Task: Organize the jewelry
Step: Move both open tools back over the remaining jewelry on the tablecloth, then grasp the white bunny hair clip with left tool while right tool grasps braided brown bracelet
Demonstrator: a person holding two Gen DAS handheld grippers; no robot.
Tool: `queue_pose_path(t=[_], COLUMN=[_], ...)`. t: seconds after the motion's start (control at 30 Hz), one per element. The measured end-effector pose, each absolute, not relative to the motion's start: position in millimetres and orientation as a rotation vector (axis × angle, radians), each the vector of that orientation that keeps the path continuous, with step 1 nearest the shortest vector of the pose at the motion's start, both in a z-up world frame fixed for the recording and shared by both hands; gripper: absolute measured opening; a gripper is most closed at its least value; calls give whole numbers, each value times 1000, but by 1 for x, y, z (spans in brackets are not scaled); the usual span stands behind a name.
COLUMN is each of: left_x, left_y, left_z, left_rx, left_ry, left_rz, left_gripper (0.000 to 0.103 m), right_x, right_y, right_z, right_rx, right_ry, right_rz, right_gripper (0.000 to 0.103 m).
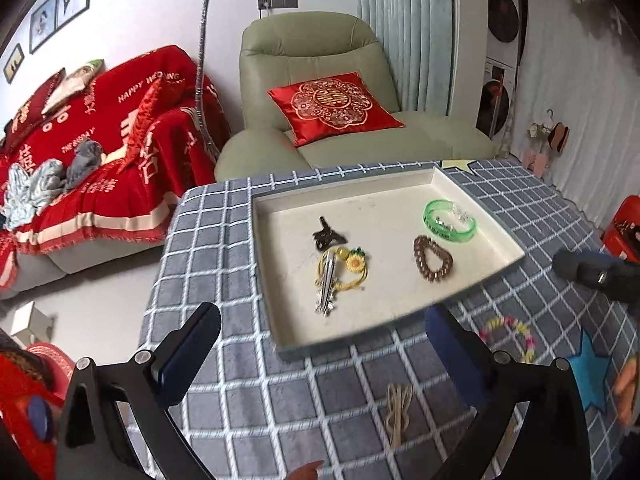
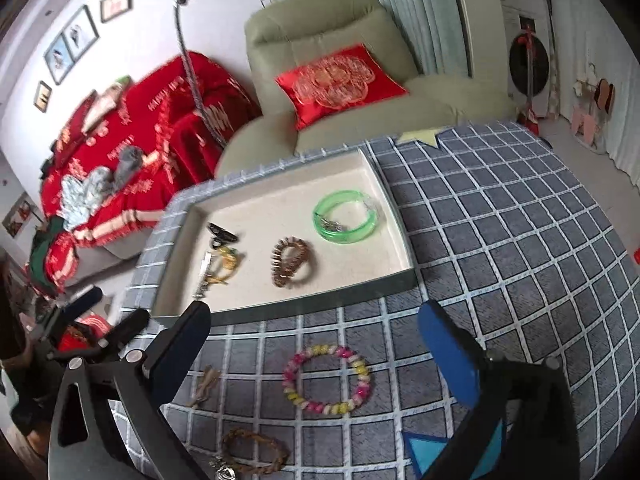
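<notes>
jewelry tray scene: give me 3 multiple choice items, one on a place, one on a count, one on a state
1. Where does the pink, yellow and white beaded bracelet lie?
A. in the shallow white tray
B. on the grey checked tablecloth in front of the tray
C. on the green armchair

2. How many bracelets lie on the cloth outside the tray in the right wrist view?
A. none
B. two
C. five

3. What state is the right tool in?
A. open and empty
B. shut on a bracelet
C. shut on the tray

Answers:
1. B, it rests on the cloth, nearer than the tray.
2. B, the beaded one and a brown braided bracelet.
3. A, its fingers stand wide apart around nothing.
</notes>
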State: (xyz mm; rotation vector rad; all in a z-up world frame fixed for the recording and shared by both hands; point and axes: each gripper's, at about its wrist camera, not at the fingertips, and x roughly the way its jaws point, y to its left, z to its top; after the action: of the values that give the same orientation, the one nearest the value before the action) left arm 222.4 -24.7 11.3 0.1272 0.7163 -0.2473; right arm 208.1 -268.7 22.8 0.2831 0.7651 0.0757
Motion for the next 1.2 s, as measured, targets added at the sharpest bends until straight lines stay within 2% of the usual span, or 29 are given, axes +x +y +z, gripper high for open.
queue_pose_path(t=[0.5,1.2], left_x=[144,130], left_y=[-8,18], left_z=[-28,-50], left_rx=[124,56], left_ry=[825,901], left_rz=[-263,-183], left_gripper=[103,103], right_x=[139,127], right_y=[-262,-232], right_z=[-1,-42], right_rx=[299,153], right_ry=[884,1010], right_rz=[87,38], right_gripper=[103,103])
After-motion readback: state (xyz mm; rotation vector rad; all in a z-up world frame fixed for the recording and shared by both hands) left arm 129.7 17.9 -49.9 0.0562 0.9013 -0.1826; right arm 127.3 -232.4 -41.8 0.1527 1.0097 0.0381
